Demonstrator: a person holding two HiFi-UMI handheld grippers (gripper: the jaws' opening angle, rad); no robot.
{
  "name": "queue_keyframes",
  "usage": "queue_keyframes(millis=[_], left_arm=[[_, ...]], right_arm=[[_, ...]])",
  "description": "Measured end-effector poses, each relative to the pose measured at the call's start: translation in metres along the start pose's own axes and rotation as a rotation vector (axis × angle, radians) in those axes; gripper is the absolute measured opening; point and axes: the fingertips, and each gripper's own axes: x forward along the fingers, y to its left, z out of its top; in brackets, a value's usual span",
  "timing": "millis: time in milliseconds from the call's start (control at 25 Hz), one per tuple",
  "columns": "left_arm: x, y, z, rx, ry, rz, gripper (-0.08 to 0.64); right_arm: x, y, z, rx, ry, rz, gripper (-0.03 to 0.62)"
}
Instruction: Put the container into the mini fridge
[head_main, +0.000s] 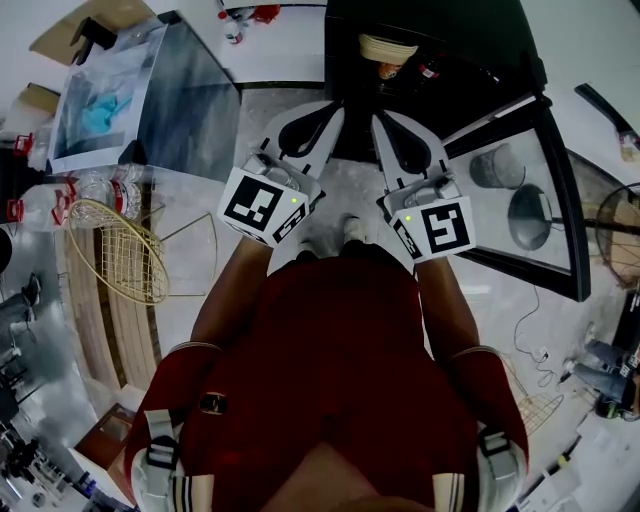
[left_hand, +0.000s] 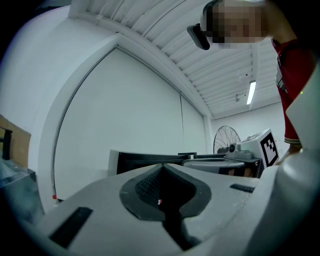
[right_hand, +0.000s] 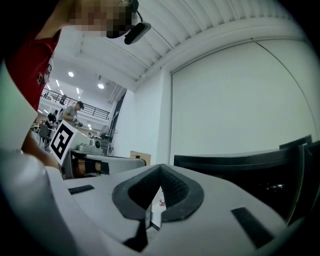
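The black mini fridge (head_main: 440, 40) stands just ahead of me with its glass door (head_main: 520, 190) swung open to the right. Inside its dark opening sits a pale ribbed container (head_main: 386, 48) with red print below it. My left gripper (head_main: 334, 110) and right gripper (head_main: 380, 120) hover side by side in front of the opening, both pointing at it, both shut and holding nothing. In the left gripper view the left gripper (left_hand: 161, 167) has its pads meeting at the tip. The right gripper (right_hand: 160, 170) looks the same in its own view, with the fridge (right_hand: 280, 170) dark to the right.
A grey glass-fronted cabinet (head_main: 160, 90) stands to the left of the fridge. Near it are clear plastic bottles (head_main: 100, 190) and a gold wire basket (head_main: 115, 250). A wire fan (head_main: 620, 235) and cables (head_main: 540, 350) lie at the right. My feet (head_main: 335, 235) are just under the grippers.
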Motion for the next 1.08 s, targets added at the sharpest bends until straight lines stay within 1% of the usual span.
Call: queue_keyframes(millis=[320,1080], left_arm=[[-0.005,-0.01,0.005,0.001,-0.009,-0.012,0.006],[-0.007,-0.024,0.006,-0.002,-0.016,-0.013,0.006]], right_arm=[[-0.011,0.007,0.002,0.016,-0.003,-0.013,-0.002],[-0.029,0.005,0.003,-0.003,-0.009,-0.03,-0.002]])
